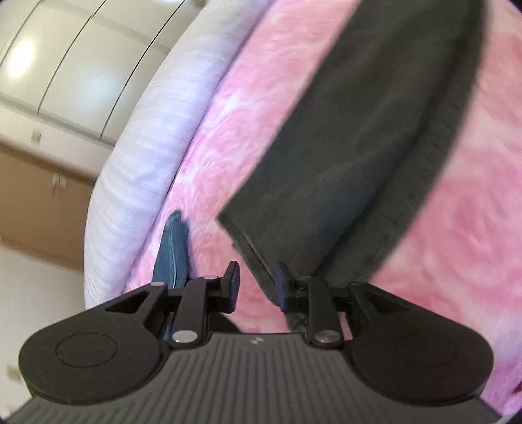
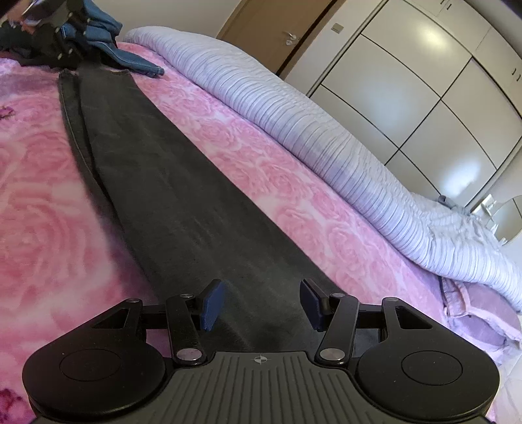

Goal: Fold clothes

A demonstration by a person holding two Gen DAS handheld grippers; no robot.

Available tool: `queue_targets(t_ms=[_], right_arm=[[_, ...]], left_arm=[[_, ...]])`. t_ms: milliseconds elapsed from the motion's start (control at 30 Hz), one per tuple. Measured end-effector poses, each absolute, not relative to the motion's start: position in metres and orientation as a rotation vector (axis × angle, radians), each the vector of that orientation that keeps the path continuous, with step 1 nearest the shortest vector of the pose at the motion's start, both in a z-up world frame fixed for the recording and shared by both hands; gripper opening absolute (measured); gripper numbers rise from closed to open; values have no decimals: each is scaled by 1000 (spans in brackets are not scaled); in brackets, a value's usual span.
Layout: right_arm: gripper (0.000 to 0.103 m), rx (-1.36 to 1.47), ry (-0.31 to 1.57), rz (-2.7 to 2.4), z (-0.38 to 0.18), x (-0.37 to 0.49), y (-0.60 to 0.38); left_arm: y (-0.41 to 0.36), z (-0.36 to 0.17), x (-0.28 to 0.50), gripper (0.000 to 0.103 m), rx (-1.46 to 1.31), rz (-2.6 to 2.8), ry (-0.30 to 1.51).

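Note:
Long dark grey trousers (image 1: pixel 359 146) lie stretched flat on a pink rose-patterned blanket (image 1: pixel 261 114). My left gripper (image 1: pixel 257 283) hovers at their hem corner. Its jaws stand apart with pink blanket showing in the gap, and the hem edge runs beside the right pad (image 1: pixel 281 280). In the right wrist view the trousers (image 2: pixel 169 202) run from the near end away to the far left. My right gripper (image 2: pixel 262 305) is open, low over their near end, with the cloth lying under and between the fingers. The black body of the left gripper (image 2: pixel 62 36) shows at the far hem.
Blue jeans (image 2: pixel 124 52) lie crumpled beyond the far hem, also seen as blue jeans (image 1: pixel 173 248). A white striped duvet (image 2: pixel 293 107) is rolled along the blanket's far side. White wardrobe doors (image 2: pixel 424 81) and a brown door (image 2: pixel 270 29) stand behind.

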State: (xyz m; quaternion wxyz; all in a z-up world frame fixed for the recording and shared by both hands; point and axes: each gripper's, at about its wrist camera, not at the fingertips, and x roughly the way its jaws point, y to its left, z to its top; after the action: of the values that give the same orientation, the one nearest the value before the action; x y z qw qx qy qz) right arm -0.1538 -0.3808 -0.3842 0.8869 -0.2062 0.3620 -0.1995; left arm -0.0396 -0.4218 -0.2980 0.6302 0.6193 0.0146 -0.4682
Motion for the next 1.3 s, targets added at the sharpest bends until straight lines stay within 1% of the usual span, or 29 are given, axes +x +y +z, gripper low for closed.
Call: queue_targets(t_ms=[33, 67, 133, 200, 233, 300, 333, 400, 433, 533, 633, 767, 967, 1233, 1300], right_arm=[[54, -429, 755, -414, -385, -154, -379], [54, -430, 758, -412, -386, -154, -378], [54, -431, 765, -412, -389, -154, -376], [54, -426, 772, -414, -391, -155, -375], [55, -423, 774, -415, -392, -155, -376], [55, -415, 779, -421, -393, -157, -377], [55, -411, 782, -424, -394, -157, -377], [55, -415, 780, -427, -393, -159, -377], [55, -429, 772, -428, -390, -162, -375], [55, -452, 758, -439, -388, -170, -375], [55, -409, 773, -448, -392, -176, -380], [55, -396, 775, -445, -392, -178, -374], [55, -437, 779, -413, -394, -187, -361], [56, -353, 808, -488, -402, -208, -364], [56, -318, 815, -525, -402, -218, -369]], left_arm=[[-421, -308, -49, 42, 1457, -1077, -7], [-421, -319, -54, 43, 1503, -1077, -48], [-426, -340, -61, 43, 1594, -1069, -117], [-430, -356, -63, 39, 1659, -1067, -157], [-430, -362, -64, 35, 1684, -1052, -195], [-430, -372, -65, 20, 1732, -1023, -248], [-432, -372, -63, 4, 1744, -1018, -239], [-430, -359, -60, 3, 1703, -1030, -203], [-429, -349, -57, 0, 1660, -1031, -169], [-422, -330, -50, 0, 1577, -1033, -94], [-418, -339, -55, 0, 1620, -1056, -56], [-421, -356, -56, 0, 1652, -1048, -57], [-399, -345, -61, 0, 1618, -1045, -69], [-399, -352, -64, 0, 1614, -1044, -39], [-399, -352, -68, 1, 1629, -1021, -31]])
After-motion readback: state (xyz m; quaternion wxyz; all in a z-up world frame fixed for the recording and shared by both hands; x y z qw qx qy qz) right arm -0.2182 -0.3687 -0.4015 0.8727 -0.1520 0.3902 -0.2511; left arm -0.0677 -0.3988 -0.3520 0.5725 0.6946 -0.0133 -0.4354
